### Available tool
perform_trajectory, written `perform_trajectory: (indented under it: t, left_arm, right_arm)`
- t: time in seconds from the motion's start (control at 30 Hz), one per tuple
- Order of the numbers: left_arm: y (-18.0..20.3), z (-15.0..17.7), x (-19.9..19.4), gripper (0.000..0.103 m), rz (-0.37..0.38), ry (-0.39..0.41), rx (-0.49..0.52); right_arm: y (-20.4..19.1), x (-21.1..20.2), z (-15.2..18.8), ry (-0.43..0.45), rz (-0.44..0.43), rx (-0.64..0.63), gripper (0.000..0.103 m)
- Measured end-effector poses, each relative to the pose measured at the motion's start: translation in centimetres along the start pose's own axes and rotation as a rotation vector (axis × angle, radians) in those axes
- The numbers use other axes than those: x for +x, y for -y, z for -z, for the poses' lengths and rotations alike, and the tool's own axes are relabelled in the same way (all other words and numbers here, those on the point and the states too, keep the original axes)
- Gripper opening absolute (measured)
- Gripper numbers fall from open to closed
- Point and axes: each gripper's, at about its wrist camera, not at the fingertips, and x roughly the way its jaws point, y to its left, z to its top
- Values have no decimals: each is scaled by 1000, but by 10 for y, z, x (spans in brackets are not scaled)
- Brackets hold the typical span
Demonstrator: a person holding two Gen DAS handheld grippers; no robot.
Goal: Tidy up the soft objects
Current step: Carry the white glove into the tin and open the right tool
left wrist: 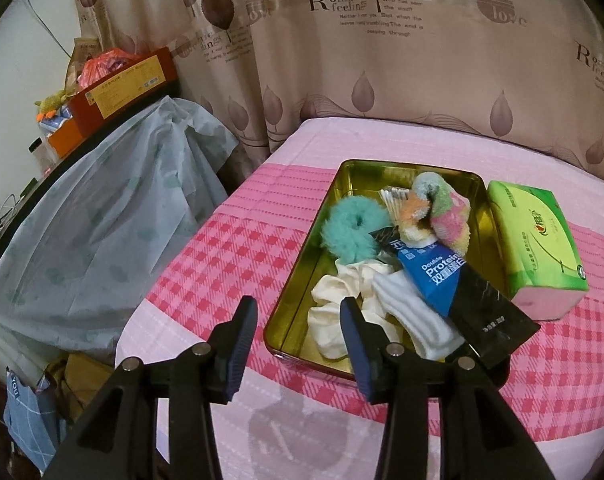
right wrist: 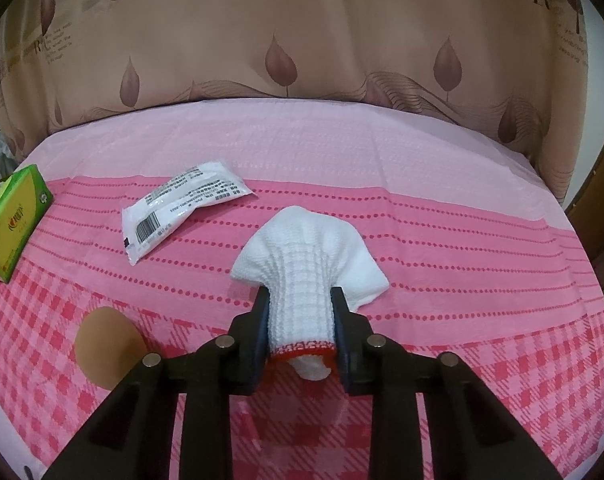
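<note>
Ribbed white sock [right wrist: 302, 280] with red cuff, pinched by right gripper [right wrist: 300, 300]

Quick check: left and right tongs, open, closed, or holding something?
Left tongs: open, empty.
Right tongs: closed on the white sock.

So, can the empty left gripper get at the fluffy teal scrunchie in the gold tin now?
Probably yes. The left gripper is open and the fluffy teal scrunchie lies uncovered in the gold metal tin; only the blue and black packet touches its edge.
</note>
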Motion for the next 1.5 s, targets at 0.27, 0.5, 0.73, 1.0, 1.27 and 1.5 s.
perform_trajectory:
  t: [0.27, 0.5, 0.73, 1.0, 1.27, 1.5]
  left_arm:
    - [1, -1, 0, 44, -5, 5, 7]
    - [-2, 0, 0, 44, -2, -5, -16]
    - [-5, 0, 0, 44, -10, -4, -26]
    - [-15, -2, 0, 45, -19, -9, -71]
    - [-29, -2, 0, 45, -52, -11, -123]
    - [-41, -4, -1, 49, -74, -8, -176]
  right_arm:
    - [-2, -15, -4, 22, -12, 11, 22]
    - [-16, -40, -17, 69, -49, 0, 22]
    - [-53, -68, -35, 116, -125, -49, 22]
    - [-124, -90, -50, 137, -258, -147, 22]
    - [-203, -102, -53, 137, -381, -254, 22]
    - [-268, -107, -53, 120, -489, -328, 22]
